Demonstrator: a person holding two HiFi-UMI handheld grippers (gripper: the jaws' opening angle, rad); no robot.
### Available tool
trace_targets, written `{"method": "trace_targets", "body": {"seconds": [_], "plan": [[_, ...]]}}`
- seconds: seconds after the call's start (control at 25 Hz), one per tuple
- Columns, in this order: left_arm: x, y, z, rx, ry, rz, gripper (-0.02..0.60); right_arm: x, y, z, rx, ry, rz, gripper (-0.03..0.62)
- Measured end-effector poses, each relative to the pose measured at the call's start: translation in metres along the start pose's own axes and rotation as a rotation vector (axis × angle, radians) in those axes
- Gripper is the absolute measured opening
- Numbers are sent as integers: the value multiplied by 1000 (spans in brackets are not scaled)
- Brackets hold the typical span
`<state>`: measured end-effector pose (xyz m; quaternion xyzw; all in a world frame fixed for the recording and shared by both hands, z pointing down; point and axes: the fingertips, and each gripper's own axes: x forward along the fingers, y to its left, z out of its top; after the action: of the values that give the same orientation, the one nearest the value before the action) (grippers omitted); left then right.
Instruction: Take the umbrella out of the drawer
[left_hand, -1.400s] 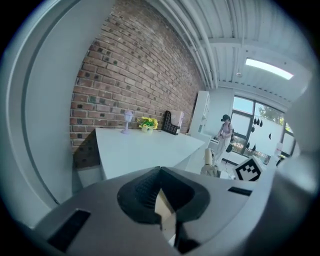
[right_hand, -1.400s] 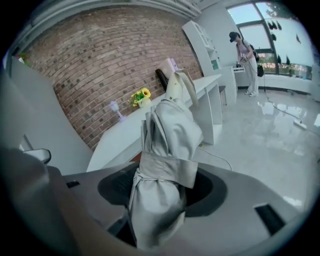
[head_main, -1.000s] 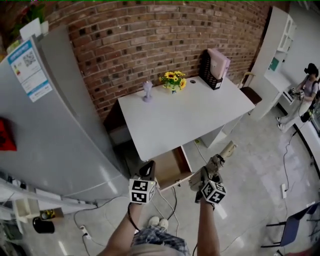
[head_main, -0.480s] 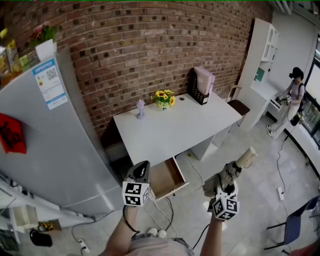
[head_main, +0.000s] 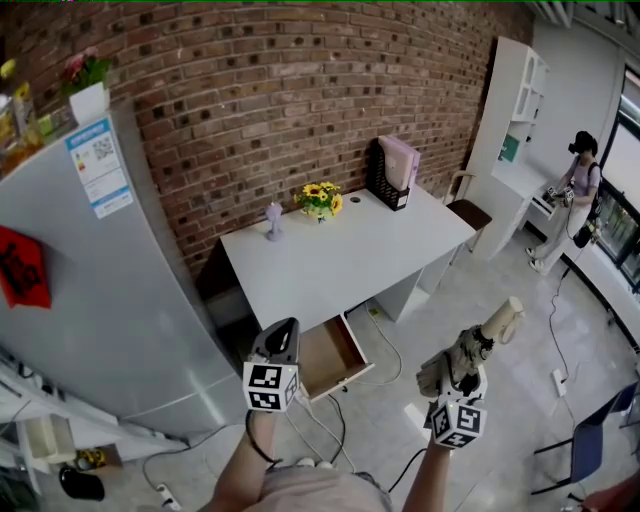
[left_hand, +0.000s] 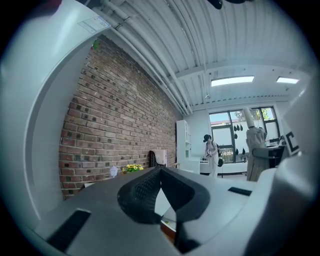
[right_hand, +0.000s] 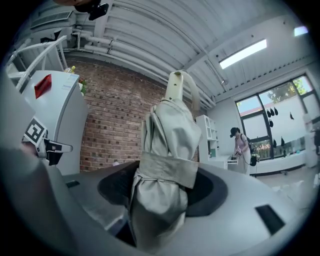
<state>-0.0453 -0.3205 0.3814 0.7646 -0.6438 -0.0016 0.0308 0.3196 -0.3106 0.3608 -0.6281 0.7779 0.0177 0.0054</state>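
Firmly, right gripper (right_hand: 162, 186) fingers clamp the umbrella (right_hand: 170, 132); left gripper (left_hand: 160, 170) fingers closed.

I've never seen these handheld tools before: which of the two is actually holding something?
The right gripper: its fingers are clamped on a folded beige umbrella. The left gripper has its fingers shut together with nothing between them.
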Motion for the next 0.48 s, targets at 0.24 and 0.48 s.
{"method": "trace_targets", "body": {"seconds": [0.24, 0.48], "plan": [[2, -9, -4, 2, 13, -18, 26, -3, -4, 11, -34, -22, -39, 276], [3, -16, -5, 2, 11, -34, 26, -4, -3, 2, -11, 3, -40, 273]]}}
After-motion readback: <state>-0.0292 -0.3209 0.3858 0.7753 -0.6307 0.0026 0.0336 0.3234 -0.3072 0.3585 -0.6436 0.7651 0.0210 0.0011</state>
